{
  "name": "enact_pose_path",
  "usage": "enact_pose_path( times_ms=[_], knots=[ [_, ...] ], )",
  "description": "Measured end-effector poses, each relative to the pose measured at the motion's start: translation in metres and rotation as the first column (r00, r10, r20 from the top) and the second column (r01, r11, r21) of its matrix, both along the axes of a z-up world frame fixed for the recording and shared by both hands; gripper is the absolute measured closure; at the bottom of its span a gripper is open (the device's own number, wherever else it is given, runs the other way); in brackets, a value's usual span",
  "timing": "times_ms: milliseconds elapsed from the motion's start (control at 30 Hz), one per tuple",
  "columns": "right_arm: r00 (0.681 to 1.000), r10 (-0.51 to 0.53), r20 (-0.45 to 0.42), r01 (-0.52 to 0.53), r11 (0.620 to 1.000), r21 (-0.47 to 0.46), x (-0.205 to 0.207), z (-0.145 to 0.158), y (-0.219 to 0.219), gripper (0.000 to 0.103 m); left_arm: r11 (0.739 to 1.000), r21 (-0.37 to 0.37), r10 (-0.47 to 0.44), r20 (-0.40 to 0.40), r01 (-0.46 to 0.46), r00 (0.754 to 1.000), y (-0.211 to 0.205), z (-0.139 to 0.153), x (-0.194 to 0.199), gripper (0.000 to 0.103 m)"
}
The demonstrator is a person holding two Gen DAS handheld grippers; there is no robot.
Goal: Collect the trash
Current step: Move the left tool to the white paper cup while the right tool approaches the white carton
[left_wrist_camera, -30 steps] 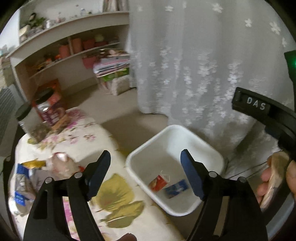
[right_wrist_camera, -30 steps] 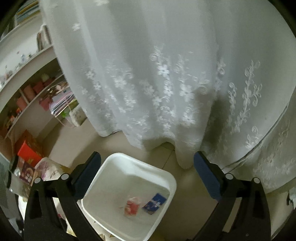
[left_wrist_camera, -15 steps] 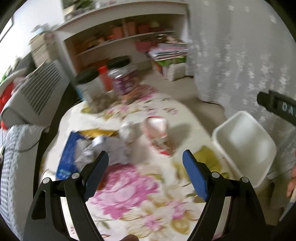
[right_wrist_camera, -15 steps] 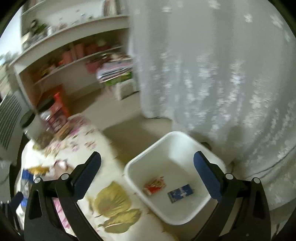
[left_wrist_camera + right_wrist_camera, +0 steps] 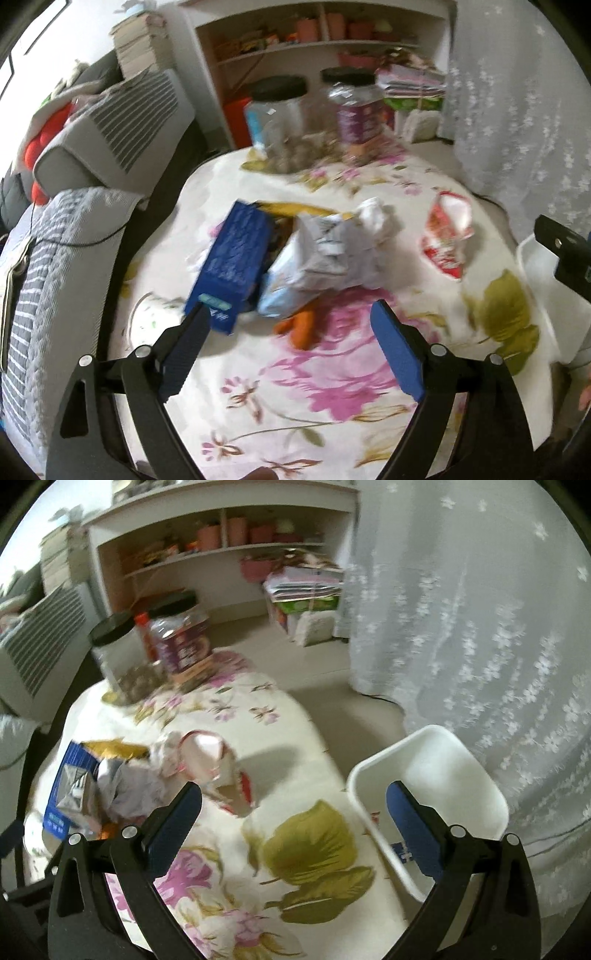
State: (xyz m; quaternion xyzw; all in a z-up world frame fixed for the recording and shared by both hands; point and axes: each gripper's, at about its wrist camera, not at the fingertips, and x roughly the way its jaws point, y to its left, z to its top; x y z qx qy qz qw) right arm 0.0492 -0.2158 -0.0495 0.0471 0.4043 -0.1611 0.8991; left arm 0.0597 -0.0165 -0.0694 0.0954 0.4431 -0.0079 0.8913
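A pile of trash lies on the floral table: a blue box, a crumpled white-grey bag, a yellow wrapper, an orange scrap and a red-white packet. My left gripper is open and empty, just in front of the pile. My right gripper is open and empty above the table edge, between the red-white packet and the white bin. The bin stands on the floor right of the table.
Two black-lidded jars stand at the table's far edge. A paper cup lies left of the blue box. A striped sofa is at the left, shelves behind, a lace curtain at the right.
Both grippers have swung left from the bin and curtain toward the table. The left one now faces the trash pile; the right one now sees table and bin.
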Motion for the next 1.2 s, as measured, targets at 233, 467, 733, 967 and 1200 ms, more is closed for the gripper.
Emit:
enact_pose_path(
  times_ms=[233,467,733,967,1200],
  knots=[
    [0.997,0.069,-0.042,-0.070,0.997,-0.023,0.012,-0.013,0.029,0.007,0.997,0.042,0.072,-0.027,-0.071,0.997,0.043,-0.015,0.012,0.017],
    [0.991,0.116,-0.070,-0.117,0.993,-0.013,0.023,-0.022,0.054,0.007,0.991,0.085,0.108,-0.061,-0.103,0.992,0.074,-0.030,0.019,0.017],
    [0.981,0.162,-0.102,-0.166,0.986,-0.023,0.033,-0.034,0.081,0.007,0.985,0.101,0.152,-0.110,-0.141,0.982,0.109,-0.049,0.027,0.017],
    [0.976,0.181,-0.118,-0.185,0.982,-0.031,0.040,-0.041,0.094,0.007,0.984,0.074,0.170,-0.160,-0.160,0.972,0.129,-0.064,0.036,0.015],
    [0.972,0.195,-0.132,-0.202,0.979,-0.036,0.045,-0.047,0.105,0.007,0.987,0.050,0.163,-0.195,-0.156,0.967,0.138,-0.077,0.045,0.011]
  ],
)
